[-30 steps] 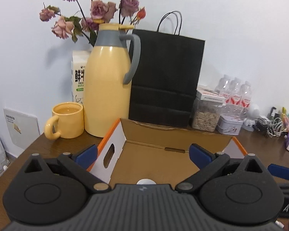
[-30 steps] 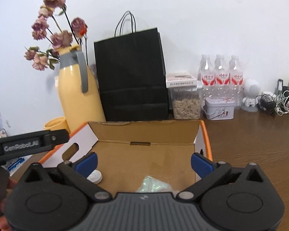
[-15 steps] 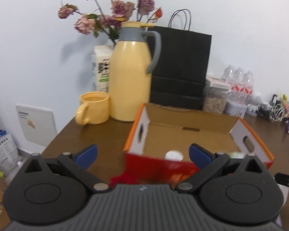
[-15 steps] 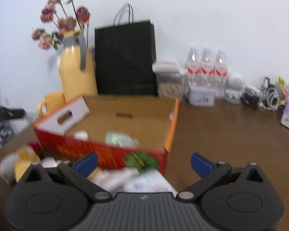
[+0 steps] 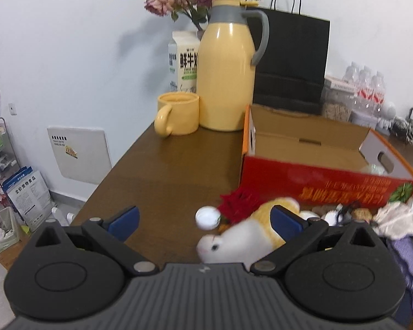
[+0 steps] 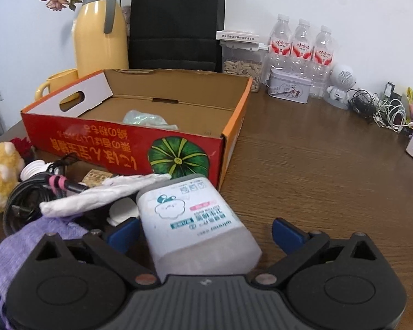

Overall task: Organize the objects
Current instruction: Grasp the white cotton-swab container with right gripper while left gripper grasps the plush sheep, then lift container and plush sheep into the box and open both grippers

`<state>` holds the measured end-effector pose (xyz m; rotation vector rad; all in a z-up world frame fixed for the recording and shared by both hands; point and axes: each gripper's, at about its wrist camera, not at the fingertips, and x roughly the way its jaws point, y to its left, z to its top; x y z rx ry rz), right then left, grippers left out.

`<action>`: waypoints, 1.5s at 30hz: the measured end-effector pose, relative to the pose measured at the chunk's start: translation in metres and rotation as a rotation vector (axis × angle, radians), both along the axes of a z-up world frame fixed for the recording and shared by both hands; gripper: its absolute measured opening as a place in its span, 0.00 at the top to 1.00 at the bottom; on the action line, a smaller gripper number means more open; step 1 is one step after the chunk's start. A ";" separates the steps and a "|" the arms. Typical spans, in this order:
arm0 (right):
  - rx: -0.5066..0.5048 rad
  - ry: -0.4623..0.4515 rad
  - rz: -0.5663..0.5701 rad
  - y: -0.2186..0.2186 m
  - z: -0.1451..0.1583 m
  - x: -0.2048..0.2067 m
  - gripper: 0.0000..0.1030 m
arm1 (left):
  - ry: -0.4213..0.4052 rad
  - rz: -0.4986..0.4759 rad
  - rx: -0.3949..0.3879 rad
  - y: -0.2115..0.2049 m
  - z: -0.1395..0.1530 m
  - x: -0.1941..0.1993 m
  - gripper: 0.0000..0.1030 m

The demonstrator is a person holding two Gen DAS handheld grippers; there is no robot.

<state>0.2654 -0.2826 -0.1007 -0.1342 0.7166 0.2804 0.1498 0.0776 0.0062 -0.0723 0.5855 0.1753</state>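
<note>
the step in hand looks like the reach for the next loose item to go into the red cardboard box (image 6: pixel 129 143), which sits open near the back of the desk (image 6: pixel 316 165) with a crinkled pale-green packet (image 6: pixel 147 119) already inside.

the right claw (image 6: pixel 205 232) has its jaws wide and closing, with a white cotton-pad pack (image 6: pixel 195 220) lying between them; the left blue pad looks at or very near the pack's side, the right one is clearly off it, so nothing is gripped yet. the pack lies on the desk just in front of the box's front wall, its far end under a white cloth (image 6: pixel 96 198), beside a coiled black cable (image 6: pixel 24 198) and a purple knit cloth (image 6: pixel 27 239).

the left claw (image 5: pixel 205 220) is wide open and empty, with a plush hamster (image 5: pixel 250 231) lying partly between its fingers toward the right one, a red artificial flower (image 5: pixel 241 202) and a small white cap (image 5: pixel 207 216) just beyond, all in front of the box's left front corner.

next, i judge, the right claw needs to finish closing squarely on the pack, slide it free of the cloth, lift it over the front wall and set it inside.
</note>
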 end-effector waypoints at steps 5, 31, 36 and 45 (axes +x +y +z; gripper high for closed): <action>0.015 0.002 0.027 0.003 0.000 -0.002 0.26 | 0.051 -0.091 0.017 0.000 -0.017 0.003 0.00; 0.056 -0.105 -0.026 -0.006 0.026 -0.048 0.37 | -0.005 -0.344 0.084 -0.009 -0.033 -0.029 0.00; 0.063 -0.120 -0.027 -0.005 0.030 -0.053 0.37 | -0.004 -0.414 0.109 -0.014 -0.030 -0.012 0.00; 0.065 -0.131 -0.041 -0.010 0.034 -0.060 0.37 | 0.047 -0.494 0.011 -0.003 -0.051 -0.007 0.45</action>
